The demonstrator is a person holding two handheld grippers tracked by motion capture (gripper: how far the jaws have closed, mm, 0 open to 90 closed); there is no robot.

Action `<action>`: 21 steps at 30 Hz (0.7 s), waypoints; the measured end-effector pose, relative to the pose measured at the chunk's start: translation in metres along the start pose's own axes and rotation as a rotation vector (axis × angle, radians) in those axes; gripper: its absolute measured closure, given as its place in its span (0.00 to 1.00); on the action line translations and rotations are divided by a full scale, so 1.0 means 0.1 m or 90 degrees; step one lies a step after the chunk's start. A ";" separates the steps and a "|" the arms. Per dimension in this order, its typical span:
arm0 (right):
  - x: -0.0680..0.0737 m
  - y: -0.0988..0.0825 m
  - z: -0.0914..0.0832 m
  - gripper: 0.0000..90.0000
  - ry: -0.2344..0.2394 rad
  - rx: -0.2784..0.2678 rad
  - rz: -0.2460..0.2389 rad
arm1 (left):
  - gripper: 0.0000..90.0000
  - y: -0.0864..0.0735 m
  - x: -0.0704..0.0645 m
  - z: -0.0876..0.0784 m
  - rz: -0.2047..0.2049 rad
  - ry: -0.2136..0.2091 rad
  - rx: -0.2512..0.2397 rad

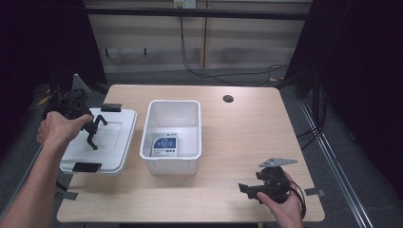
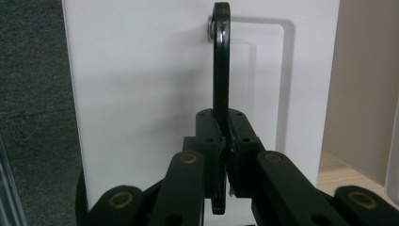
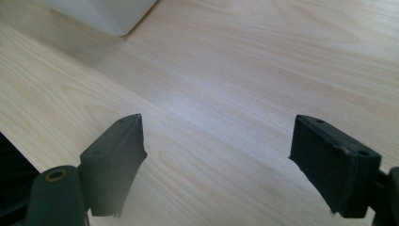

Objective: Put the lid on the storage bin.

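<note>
Our left tool (image 2: 225,155) reaches in over the table's left edge, forearm angled inward, pinching the black loop handle (image 2: 221,70) of the flat white plastic lid (image 1: 102,142). Our right tool (image 3: 216,165) rests near the table's front right corner, jaws spread, empty.

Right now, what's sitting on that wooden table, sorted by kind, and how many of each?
White plastic bin, open: 1
White lid with black handle, gripped by the left tool: 1
Blue-and-white packet inside the bin: 1
Hand-held tool, counting the right tool, open: 2
Total: 5
</note>
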State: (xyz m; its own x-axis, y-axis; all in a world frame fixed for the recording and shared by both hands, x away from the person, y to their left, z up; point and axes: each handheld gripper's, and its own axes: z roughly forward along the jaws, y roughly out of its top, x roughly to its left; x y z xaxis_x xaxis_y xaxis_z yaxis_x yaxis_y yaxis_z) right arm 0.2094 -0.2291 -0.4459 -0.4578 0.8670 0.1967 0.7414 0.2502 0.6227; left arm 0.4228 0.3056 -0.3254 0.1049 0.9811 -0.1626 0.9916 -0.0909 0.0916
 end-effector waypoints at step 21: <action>-0.01 0.00 0.01 0.17 0.002 0.008 0.010 | 0.95 0.01 -0.10 -0.27 0.028 0.003 -0.012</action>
State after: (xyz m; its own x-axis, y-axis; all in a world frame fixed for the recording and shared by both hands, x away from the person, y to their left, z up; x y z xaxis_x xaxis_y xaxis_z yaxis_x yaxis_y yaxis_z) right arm 0.2107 -0.2298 -0.4468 -0.4474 0.8696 0.2087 0.7549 0.2421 0.6095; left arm 0.4204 0.3007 -0.2969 0.1481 0.9770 -0.1533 0.9845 -0.1309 0.1169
